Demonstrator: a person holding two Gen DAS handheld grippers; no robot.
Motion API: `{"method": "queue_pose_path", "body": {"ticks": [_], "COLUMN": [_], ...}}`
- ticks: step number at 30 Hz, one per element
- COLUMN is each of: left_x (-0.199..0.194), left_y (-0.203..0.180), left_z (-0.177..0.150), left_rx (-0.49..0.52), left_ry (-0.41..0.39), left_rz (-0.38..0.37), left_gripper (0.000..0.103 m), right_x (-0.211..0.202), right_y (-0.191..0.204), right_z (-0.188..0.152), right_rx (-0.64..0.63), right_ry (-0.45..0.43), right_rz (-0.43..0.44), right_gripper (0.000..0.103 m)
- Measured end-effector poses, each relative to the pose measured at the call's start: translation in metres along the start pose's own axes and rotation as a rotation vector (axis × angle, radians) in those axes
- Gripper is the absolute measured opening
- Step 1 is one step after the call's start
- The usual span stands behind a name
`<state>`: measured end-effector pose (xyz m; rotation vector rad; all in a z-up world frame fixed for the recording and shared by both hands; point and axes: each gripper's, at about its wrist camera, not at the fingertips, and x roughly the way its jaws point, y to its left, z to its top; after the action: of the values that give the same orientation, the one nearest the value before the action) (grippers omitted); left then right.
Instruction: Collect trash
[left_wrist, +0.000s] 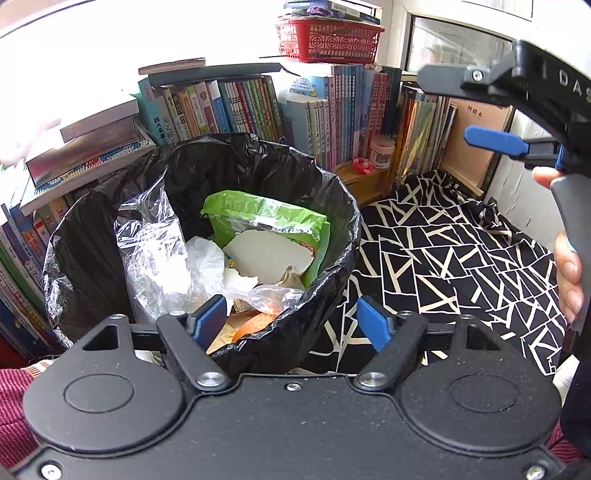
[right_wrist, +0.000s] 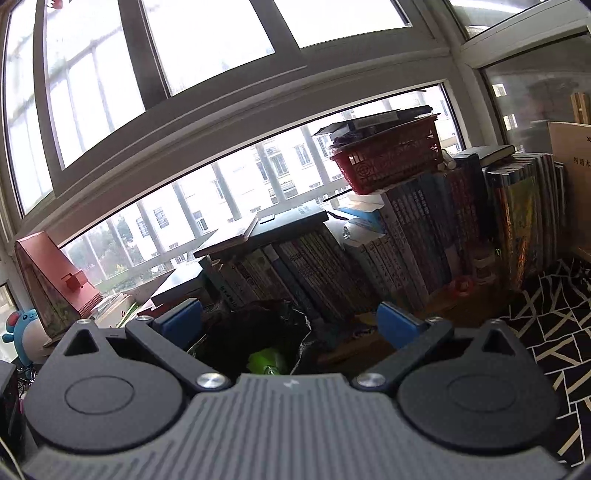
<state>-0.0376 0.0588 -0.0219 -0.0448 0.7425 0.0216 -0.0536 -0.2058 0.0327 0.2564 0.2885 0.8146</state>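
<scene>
A bin lined with a black bag (left_wrist: 207, 166) stands in the middle of the left wrist view. It holds a green wrapper (left_wrist: 258, 210), a white torn sheet (left_wrist: 269, 254), clear plastic film (left_wrist: 155, 236) and orange peel (left_wrist: 255, 325). My left gripper (left_wrist: 291, 321) is open above the bin's near rim, with nothing pinched between its blue pads. My right gripper (left_wrist: 469, 110) hangs open at the upper right, held by a hand (left_wrist: 569, 273). In the right wrist view that gripper (right_wrist: 290, 325) is wide open and empty, over the bin (right_wrist: 258, 325) and the green wrapper (right_wrist: 266, 360).
Rows of books (left_wrist: 258, 103) stand behind and left of the bin, with a red basket (left_wrist: 328, 40) on top. A black-and-white patterned cloth (left_wrist: 461, 251) covers the surface to the right. A small jar (left_wrist: 382, 151) and a cardboard panel (left_wrist: 476, 140) sit at the back. Windows (right_wrist: 207, 44) rise behind.
</scene>
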Motion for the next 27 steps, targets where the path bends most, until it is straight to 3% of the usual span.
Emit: {"method": "queue_pose_path", "body": {"ticks": [6,9,13,15,27], "left_x": [-0.004,-0.001,0.001,0.001,0.006], "left_y": [-0.005,-0.007,-0.007,-0.007,-0.01], "left_z": [0.006,0.008,0.011,0.012,0.014], "left_rx": [-0.001,-0.004,-0.011,-0.017,-0.015], "left_ry": [-0.008,0.01,0.037,0.042,0.068], "left_rz": [-0.023,-0.022,-0.015,-0.013,0.001], "left_gripper": [0.084,0.084,0.085,0.092,0.096], "right_x": [-0.01,-0.003,0.005,0.009,0.015], "right_y": [-0.018,-0.019,-0.015,-0.012,-0.015], "right_z": [-0.009,-0.01,-0.013,-0.014,-0.024], "right_rx": [0.071,0.057,0.034,0.018,0.016], "right_ry": [-0.066,0.033,0.095,0.137,0.215], "right_rz": [-0.079,-0.088,-0.107,-0.123,-0.138], "right_gripper": [0.103,0.103,0.103,0.103,0.103]}}
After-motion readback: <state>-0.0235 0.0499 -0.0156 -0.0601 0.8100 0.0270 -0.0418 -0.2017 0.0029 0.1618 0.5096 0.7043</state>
